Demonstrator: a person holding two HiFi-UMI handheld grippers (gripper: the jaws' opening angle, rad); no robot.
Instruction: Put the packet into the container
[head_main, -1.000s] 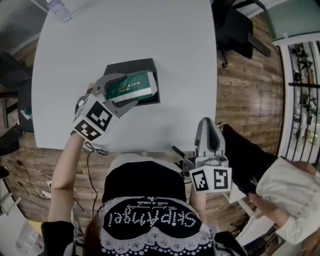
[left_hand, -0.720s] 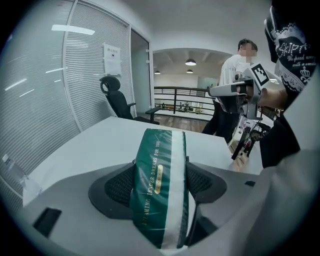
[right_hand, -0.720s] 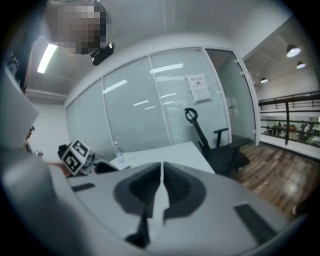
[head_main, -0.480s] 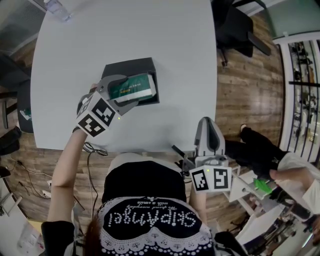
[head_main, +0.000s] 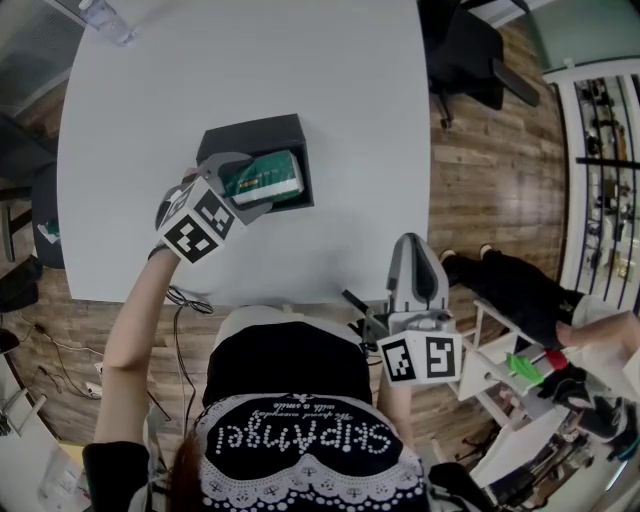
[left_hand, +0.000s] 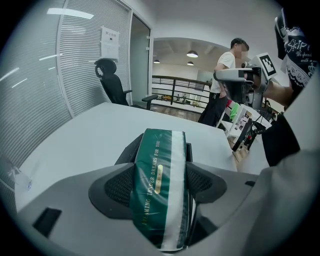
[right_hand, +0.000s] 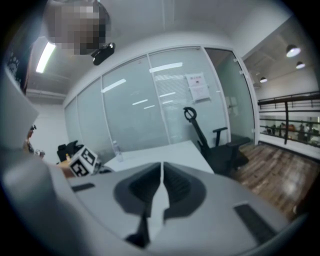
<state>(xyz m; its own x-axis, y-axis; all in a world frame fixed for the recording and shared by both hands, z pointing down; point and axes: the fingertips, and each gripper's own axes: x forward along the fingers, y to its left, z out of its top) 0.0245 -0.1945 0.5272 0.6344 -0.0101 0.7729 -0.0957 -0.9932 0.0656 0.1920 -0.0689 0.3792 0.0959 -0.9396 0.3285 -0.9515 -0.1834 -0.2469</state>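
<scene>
Packet (head_main: 262, 177) gripped by left gripper (left_hand: 160, 185) jaws, half-covering container (head_main: 250, 136); right gripper (right_hand: 161, 192) jaws closed.

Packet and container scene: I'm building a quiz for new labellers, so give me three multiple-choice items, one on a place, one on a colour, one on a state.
1. Where is the packet?
A. On the floor.
B. On a chair.
C. Between the left gripper's jaws, at the black container.
2. What colour is the packet?
A. Red.
B. Dark green with a white band.
C. Yellow.
3. How is the right gripper?
A. Shut, empty.
B. Wide open.
C. Shut on a bottle.
Answers: 1 C, the left gripper view shows both jaws pressed on it; 2 B, plain in that view; 3 A, its jaws meet with nothing between.
</scene>
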